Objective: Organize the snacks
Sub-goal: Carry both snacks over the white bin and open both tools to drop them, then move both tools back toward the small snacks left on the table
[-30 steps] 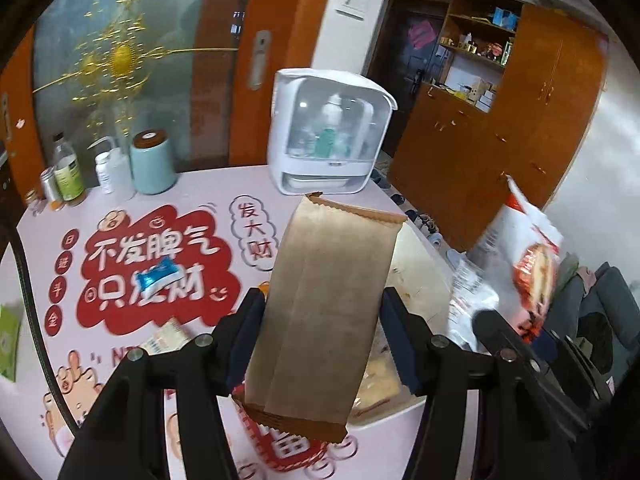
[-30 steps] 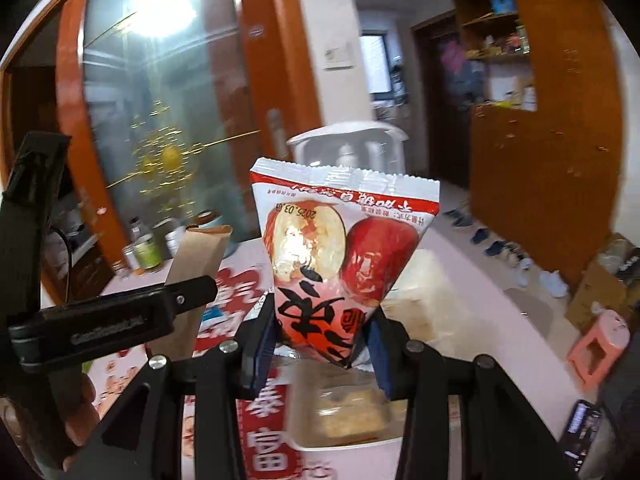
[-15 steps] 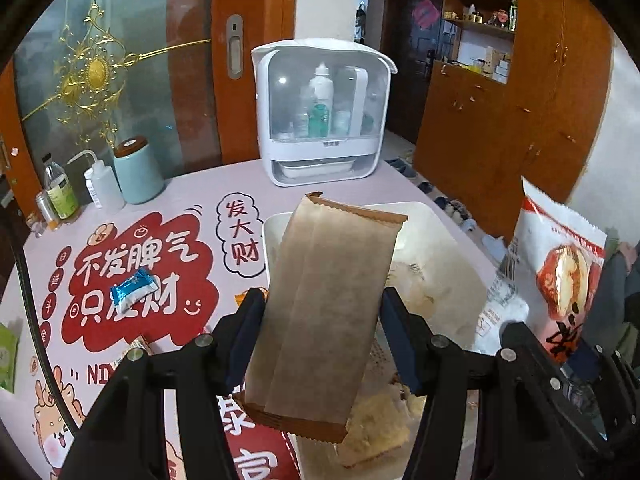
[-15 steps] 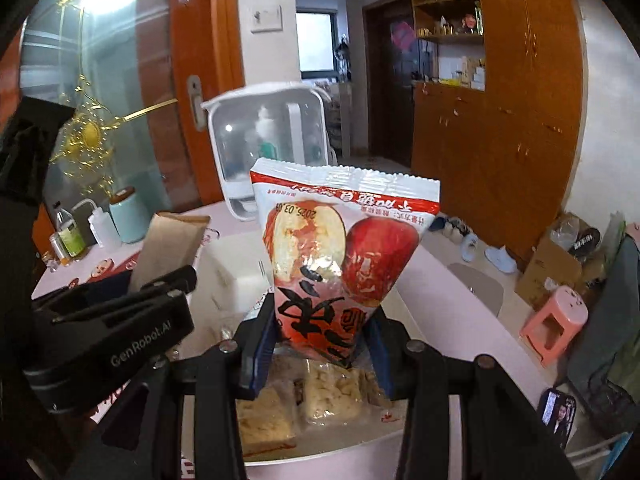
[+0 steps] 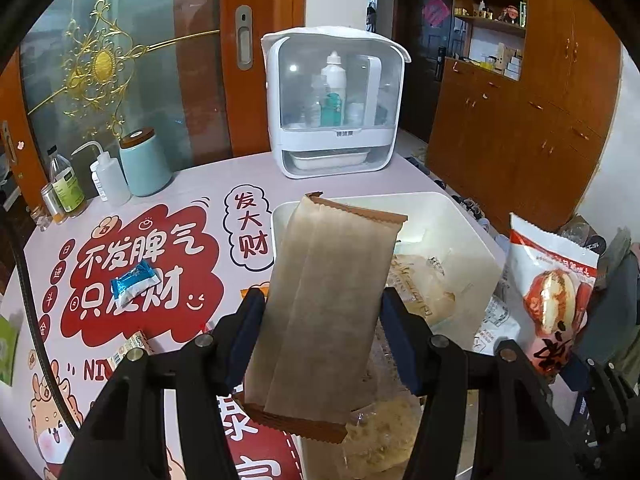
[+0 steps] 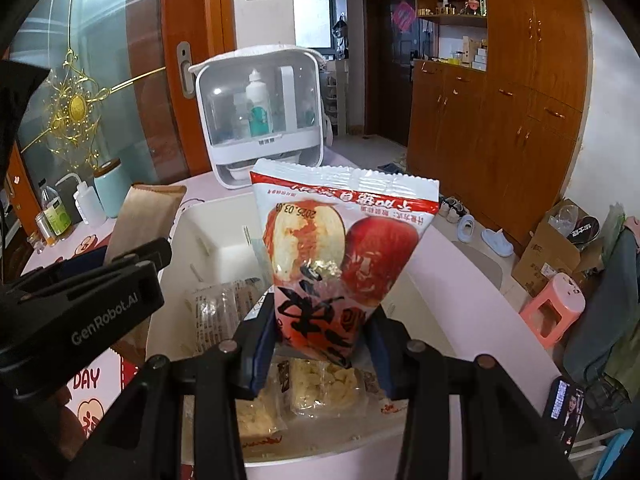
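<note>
The left gripper (image 5: 323, 338) and right gripper (image 6: 320, 344) are showing black arms, blue pads (image 5: 248, 332), round silver screws and white "GenRobot.AI" letters.

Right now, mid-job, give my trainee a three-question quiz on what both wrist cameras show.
1. True or false: the left tongs hold a brown paper packet.
2. Multiple choice: the right tongs grip A) a blue sachet, B) a red apple-print bag, C) a bottle.
3. Short answer: what already lies in the white bin below both tongs?

Key
1. True; it stands upright between the jaws.
2. B.
3. Clear-wrapped snack bars. The small blue sachet lies outside the bin, on the red-printed table mat.
</note>
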A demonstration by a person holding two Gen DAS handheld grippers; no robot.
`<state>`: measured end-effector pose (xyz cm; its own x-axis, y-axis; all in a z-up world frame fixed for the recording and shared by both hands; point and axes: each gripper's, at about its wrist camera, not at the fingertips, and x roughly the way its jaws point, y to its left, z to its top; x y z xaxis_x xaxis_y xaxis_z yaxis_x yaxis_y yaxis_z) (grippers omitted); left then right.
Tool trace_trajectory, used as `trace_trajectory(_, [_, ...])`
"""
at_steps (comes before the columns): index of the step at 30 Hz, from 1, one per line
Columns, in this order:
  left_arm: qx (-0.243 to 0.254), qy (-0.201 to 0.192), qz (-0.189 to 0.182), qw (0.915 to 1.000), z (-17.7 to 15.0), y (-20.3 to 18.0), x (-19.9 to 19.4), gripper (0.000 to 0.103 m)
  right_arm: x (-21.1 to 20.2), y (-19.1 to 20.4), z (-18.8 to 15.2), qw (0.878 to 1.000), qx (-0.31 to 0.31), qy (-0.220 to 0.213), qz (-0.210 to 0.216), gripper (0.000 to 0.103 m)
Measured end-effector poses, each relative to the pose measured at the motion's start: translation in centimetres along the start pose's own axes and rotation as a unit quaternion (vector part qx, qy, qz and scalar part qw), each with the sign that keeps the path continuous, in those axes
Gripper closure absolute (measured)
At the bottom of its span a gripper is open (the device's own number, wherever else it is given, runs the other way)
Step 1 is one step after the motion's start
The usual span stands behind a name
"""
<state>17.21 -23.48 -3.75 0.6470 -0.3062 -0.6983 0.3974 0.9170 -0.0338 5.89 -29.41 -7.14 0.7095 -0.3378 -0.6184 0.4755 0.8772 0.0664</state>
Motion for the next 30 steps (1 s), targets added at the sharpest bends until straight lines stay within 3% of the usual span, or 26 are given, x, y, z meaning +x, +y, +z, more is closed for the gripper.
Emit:
trace_trajectory(6, [0.005, 0.001, 0.010, 0.9999, -0.2, -0.1, 0.2, 0.044, 0.8, 0.1, -0.3, 1.000, -0.002, 0.017, -0.002, 0.060])
trace_trajectory(8, [0.007, -0.004, 0.006, 0.9999, -0.3, 0.0, -0.1, 0.040, 0.9, 0.0, -0.3, 1.000, 0.002, 0.023, 0.003, 0.057])
trace_trajectory(10, [0.012, -0.008, -0.002, 0.9999, -0.3, 0.1, -0.6, 0.002, 0.9, -0.1, -0.3, 1.000, 0.003, 0.025, 0.005, 0.051])
trace_trajectory(13, [0.015, -0.037, 0.001, 0.9992, -0.3, 0.1, -2.2, 0.001, 0.1, 0.1, -0.2, 1.000, -0.001, 0.010, -0.003, 0.043])
trace_trajectory(17, [0.031, -0.059, 0.022, 0.9975, -0.4, 0.0, -4.4, 0.001, -1.0, 0.3, 0.1, 1.000, 0.001, 0.000, 0.006, 0.042])
trace_trajectory(30, [0.003, -0.055, 0.019, 0.9983, -2.0, 2.6, -9.6, 0.001, -5.2, 2.0, -0.1, 0.999, -0.016, -0.021, 0.032, 0.042])
